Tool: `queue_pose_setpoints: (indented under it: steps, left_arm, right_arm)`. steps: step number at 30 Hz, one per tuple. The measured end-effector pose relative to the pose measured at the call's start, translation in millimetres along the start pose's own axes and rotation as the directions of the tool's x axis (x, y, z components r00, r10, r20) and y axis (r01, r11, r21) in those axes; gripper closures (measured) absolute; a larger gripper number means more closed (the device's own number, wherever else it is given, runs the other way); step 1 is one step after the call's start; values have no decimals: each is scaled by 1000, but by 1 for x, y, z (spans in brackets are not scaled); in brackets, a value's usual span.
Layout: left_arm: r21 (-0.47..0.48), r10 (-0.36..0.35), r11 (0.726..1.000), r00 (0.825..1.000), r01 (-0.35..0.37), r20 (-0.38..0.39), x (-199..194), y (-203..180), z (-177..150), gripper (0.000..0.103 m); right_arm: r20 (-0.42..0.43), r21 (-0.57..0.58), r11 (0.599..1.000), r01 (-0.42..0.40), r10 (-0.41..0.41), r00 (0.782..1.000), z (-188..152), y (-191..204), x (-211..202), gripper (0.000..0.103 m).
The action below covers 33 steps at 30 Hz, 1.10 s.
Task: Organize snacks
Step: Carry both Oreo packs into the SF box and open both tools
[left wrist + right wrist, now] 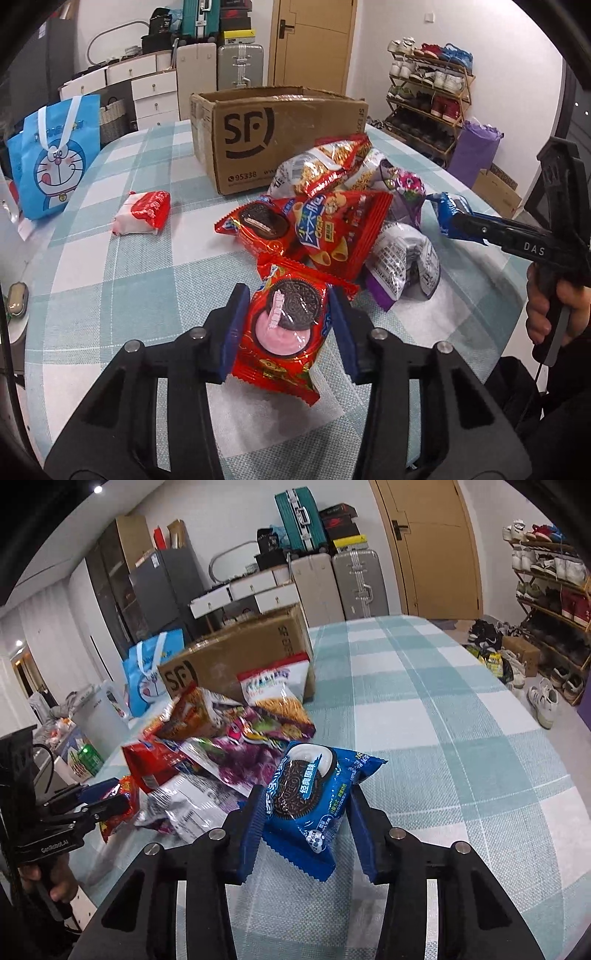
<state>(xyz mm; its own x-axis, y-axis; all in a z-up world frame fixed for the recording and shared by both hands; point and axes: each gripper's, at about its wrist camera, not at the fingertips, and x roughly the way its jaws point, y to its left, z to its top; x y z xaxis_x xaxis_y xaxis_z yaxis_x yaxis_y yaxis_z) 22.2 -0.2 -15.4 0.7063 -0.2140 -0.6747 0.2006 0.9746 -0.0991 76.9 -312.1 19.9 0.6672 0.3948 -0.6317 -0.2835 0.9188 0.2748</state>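
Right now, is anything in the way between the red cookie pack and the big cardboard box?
Yes. The snack pile lies on the table between the red cookie pack, held in the left gripper, and the cardboard box. The box top is open, so lifting over looks possible.

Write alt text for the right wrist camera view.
The right gripper clamps a blue Oreo packet above a teal checked tablecloth. To the left lies a pile of snack bags before an SF cardboard box, and the left gripper holds a red packet.

Even indoor light, wrapper glare, fisheye-bent dark corners, perhaps slightly soft edges
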Motion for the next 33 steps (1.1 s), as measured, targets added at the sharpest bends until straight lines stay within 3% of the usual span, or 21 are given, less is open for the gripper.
queue_pose_setpoints:
  steps: [17,33]
  left_arm:
    - [-44,48,998,986,-42,163,-36,9,51,62]
    - [-65,103,994,967,-90,234,-19,11,128,62]
  right_arm:
    - [112,-76,994,-78,87,990,41,32,-24,59]
    - [154,-120,986,-118,136,979,107,56,-1,59]
